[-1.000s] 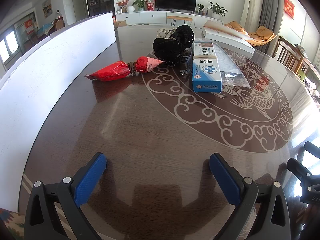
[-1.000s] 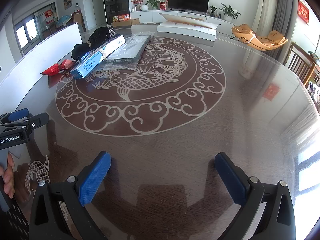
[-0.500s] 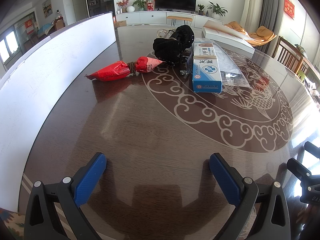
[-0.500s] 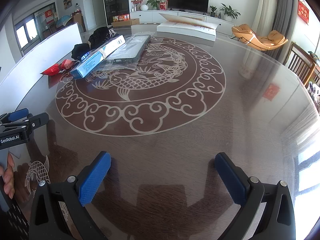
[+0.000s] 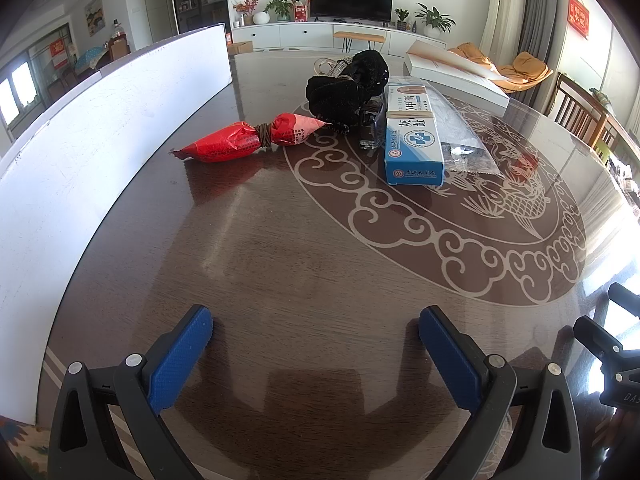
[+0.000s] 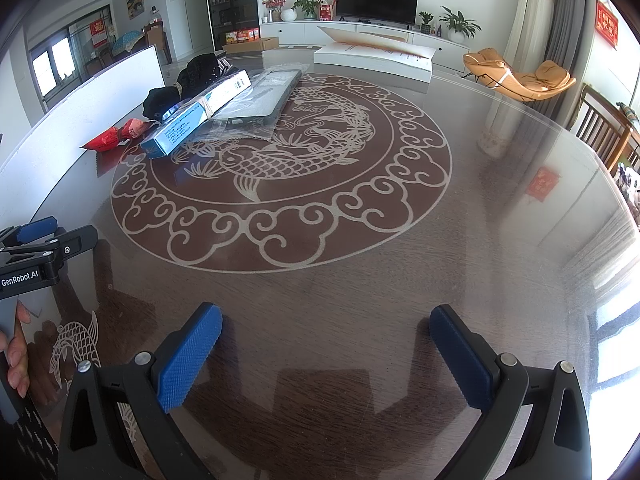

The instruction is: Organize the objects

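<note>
On the dark round table (image 5: 280, 272) lie a red snack packet (image 5: 248, 138) tied at its middle, a black fabric bundle (image 5: 346, 88), a blue-and-white box (image 5: 412, 136) bound with a rubber band, and a clear plastic bag (image 5: 464, 136) holding a dark flat item. The right wrist view shows the same group far left: packet (image 6: 116, 138), bundle (image 6: 188, 84), box (image 6: 200, 116), bag (image 6: 260, 100). My left gripper (image 5: 316, 344) is open, well short of them. My right gripper (image 6: 326, 340) is open over bare table, nothing between its fingers.
A tall white board (image 5: 80, 152) stands along the table's left edge. A long white box (image 6: 376, 58) lies at the far side. The left gripper's body (image 6: 36, 252) and a hand (image 6: 16, 356) show at the right view's left edge. Wooden chairs (image 6: 604, 136) stand right.
</note>
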Available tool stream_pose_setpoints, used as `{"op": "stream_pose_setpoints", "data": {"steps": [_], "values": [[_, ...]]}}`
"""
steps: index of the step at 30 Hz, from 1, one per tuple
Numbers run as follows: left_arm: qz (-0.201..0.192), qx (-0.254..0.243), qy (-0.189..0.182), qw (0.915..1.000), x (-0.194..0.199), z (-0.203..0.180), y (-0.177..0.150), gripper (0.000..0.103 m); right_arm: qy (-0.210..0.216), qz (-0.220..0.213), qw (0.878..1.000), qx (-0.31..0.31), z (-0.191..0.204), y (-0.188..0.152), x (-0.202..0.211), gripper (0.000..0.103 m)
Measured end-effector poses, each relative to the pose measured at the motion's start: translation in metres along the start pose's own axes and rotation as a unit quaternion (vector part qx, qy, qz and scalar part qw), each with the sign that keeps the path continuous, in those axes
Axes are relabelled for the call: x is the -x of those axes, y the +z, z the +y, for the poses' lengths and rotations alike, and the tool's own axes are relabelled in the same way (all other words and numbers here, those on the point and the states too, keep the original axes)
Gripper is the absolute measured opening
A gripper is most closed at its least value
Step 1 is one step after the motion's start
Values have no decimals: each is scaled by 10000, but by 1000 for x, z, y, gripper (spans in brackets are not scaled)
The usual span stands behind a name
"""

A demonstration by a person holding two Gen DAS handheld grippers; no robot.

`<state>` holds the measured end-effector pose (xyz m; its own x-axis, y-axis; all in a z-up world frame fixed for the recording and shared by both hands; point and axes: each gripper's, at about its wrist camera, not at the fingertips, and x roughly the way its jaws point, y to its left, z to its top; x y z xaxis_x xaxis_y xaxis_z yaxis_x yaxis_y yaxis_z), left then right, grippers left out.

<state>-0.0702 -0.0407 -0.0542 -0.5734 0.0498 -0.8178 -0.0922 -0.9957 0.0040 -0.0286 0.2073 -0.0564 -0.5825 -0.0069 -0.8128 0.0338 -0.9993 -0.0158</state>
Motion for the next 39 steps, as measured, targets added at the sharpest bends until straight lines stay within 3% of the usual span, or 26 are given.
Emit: {"op": "stream_pose_setpoints", "data": {"steps": [10, 19, 21, 25, 29, 35, 36, 37, 38, 39], "values": [[160, -98, -48, 9998, -4, 12, 7, 103, 0, 0, 10000, -1, 0, 0, 0, 103], [117, 236, 158, 9995, -6, 31, 10, 103, 72, 145, 9998, 127, 2, 8, -5, 103], [102, 243, 173, 9995, -7, 31, 10, 103, -27, 380, 9989, 262, 8, 26, -12, 103], [67, 273, 189, 9994, -9, 31, 11, 103, 297, 46, 9978, 598, 51, 82, -11, 103], [65, 269, 189, 9994, -9, 31, 11, 103, 346, 63, 9938, 1054, 112, 141, -37, 103], [65, 275, 188, 9994, -9, 31, 11, 103, 194, 652, 9932, 941, 151, 180, -92, 101], [65, 276, 188, 9994, -9, 31, 11, 103, 83, 814, 9917, 990, 154, 180, -99, 91], [65, 277, 188, 9994, -9, 31, 11, 103, 61, 946, 9903, 1011, 155, 177, -104, 72], [65, 278, 188, 9994, -9, 31, 11, 103, 39, 914, 9906, 1015, 153, 174, -102, 70], [64, 282, 187, 9994, -9, 31, 11, 103, 94, 856, 9912, 1009, 151, 170, -98, 58]]}}
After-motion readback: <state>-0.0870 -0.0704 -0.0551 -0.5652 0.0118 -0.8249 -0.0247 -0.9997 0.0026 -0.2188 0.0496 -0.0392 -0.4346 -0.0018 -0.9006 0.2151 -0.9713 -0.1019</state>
